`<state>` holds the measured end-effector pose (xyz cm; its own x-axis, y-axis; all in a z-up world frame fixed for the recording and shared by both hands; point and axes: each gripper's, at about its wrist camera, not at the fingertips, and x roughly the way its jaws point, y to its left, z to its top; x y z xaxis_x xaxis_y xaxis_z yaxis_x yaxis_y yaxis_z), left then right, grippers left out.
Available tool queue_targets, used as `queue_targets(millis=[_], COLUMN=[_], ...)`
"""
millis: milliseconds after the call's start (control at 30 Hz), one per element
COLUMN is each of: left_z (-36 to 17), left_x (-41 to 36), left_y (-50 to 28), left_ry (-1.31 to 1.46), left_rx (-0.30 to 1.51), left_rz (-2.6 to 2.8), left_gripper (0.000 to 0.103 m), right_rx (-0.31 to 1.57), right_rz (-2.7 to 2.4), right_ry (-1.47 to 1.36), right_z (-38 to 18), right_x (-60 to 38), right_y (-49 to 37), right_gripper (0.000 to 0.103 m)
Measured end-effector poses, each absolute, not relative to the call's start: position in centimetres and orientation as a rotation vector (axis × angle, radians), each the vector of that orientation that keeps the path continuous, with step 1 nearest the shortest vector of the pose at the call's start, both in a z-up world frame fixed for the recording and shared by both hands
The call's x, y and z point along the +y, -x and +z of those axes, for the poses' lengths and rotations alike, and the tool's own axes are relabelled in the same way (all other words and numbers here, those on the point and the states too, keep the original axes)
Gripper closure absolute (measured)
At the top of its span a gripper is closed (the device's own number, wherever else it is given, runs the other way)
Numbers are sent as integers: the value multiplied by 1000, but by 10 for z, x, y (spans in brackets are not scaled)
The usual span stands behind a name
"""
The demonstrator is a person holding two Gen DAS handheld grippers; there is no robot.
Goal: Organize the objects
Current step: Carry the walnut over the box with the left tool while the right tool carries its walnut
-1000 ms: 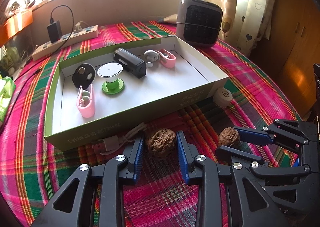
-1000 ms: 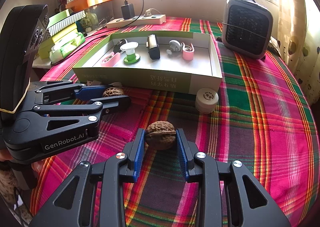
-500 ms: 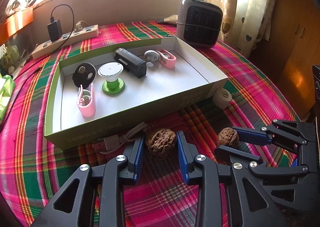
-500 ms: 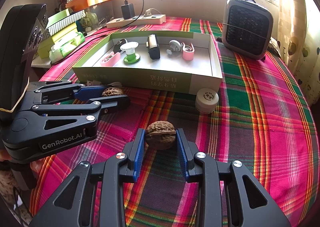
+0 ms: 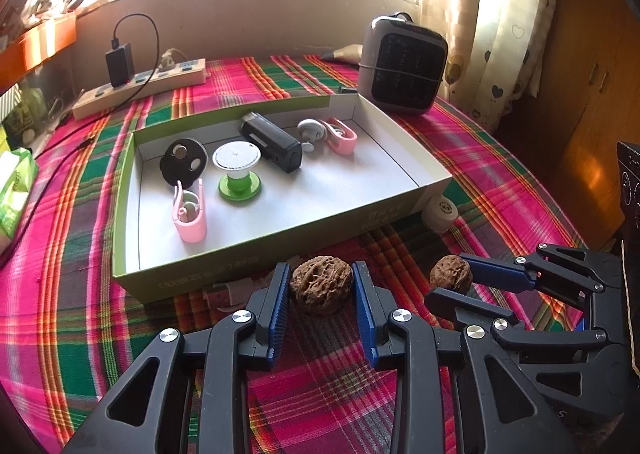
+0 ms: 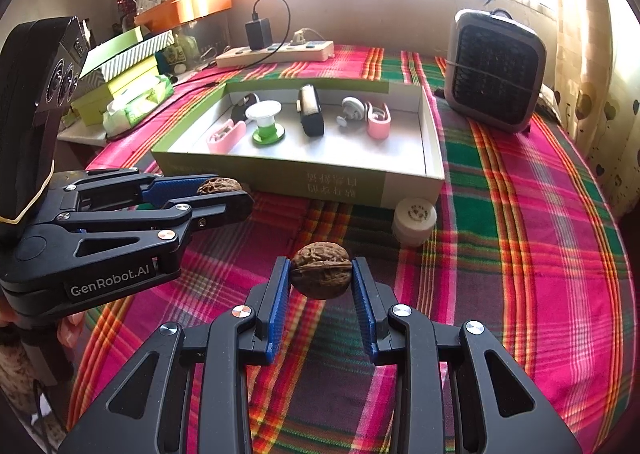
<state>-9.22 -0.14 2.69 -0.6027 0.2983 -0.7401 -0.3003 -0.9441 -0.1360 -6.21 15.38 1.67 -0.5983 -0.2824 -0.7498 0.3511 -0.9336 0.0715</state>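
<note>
My left gripper [image 5: 320,286] is shut on a brown walnut [image 5: 321,289], just in front of the green-and-white open box [image 5: 360,210]. My right gripper [image 6: 320,274] is shut on a second walnut [image 6: 321,275], held above the plaid cloth. The right gripper with its walnut [image 5: 451,279] also shows in the left wrist view, and the left gripper with its walnut [image 6: 219,187] shows in the right wrist view. The box holds two pink clips [image 5: 190,210], a green-and-white spool [image 5: 239,170], a black device [image 5: 272,142], a black disc [image 5: 184,162] and a grey hook [image 5: 312,132].
A small white jar [image 6: 414,220] stands by the box's front right corner. A white cable plug [image 5: 232,290] lies by the box front. A grey heater [image 6: 496,72] stands at the back right, a power strip [image 6: 276,50] at the back, and stacked boxes [image 6: 120,74] at the left.
Both grippers have risen a little with their walnuts; the right walnut now hangs clear of the cloth. The box contents have not moved.
</note>
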Motion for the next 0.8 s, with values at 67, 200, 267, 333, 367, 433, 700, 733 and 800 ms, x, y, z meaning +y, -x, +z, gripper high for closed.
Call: queue_targets(millis=[67,200,267,333,367,433,700,733,800], left_z=[30,37,41,45,46,49,52,51,50], left_x=[-3,-8,-11,-14,-16,-20,-35,-36,-39], left_y=[92,93,94,97,98,101,116,118,122], left_ry=[1166,1148,1138,1130,1128,1126,1133,1138,1142], left_rx=[-3,-5,-8,-13,-16,-24,-48,-51,-51], left_rz=[2554,2574,2584,2595,2599,2613,2653,2657,2661], left_gripper=[74,74,74,74,74,74,74,74,74], right_rx=[117,122,120,123,124,126,144,145,144], right_rz=[-2530,-2540,-2544,-2551,-2553,-2557,-2566,-2568,-2569], right_ry=[-1148,-1123,-1106,-1089,-1080,-1071,-1068,-1073,-1077], right_z=[21,29,35,40,42,46,49,48,47], right_x=[153,153,153,152,151,150,146,146,145], right_y=[63,65,67,70,72,77,100,104,109], right_gripper=[71,71,71,71,71,71,71,71,71])
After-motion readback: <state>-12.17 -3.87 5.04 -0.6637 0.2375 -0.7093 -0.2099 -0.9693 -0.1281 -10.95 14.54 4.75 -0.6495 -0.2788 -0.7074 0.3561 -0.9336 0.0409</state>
